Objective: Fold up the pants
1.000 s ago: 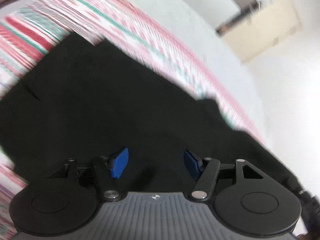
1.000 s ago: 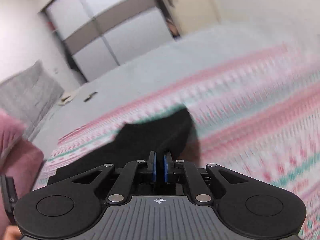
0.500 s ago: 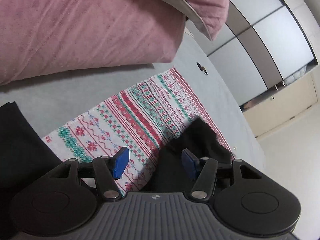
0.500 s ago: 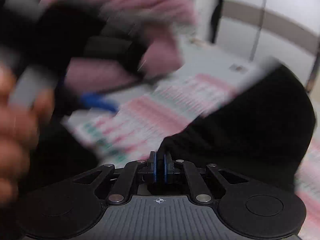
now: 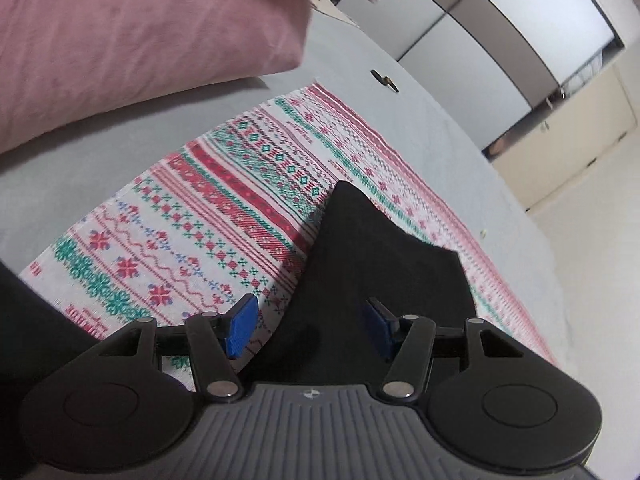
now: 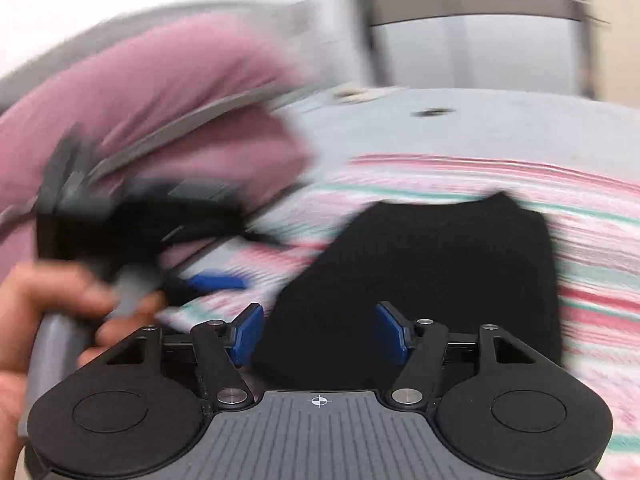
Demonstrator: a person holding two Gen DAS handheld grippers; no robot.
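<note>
The black pants lie folded on a red, green and white patterned cloth on the bed. My left gripper is open and empty, just above the near left edge of the pants. In the right wrist view the pants lie right ahead. My right gripper is open and empty over their near edge. The left gripper and the hand holding it show blurred at the left of that view.
A pink pillow lies at the head of the grey bed sheet. A small dark object rests on the sheet beyond the cloth. Wardrobe doors stand behind the bed. More dark fabric shows at the lower left.
My right gripper was shut on the pants and has opened and let them go. The pants now lie folded. My left gripper swung up off the pants and stayed open.
</note>
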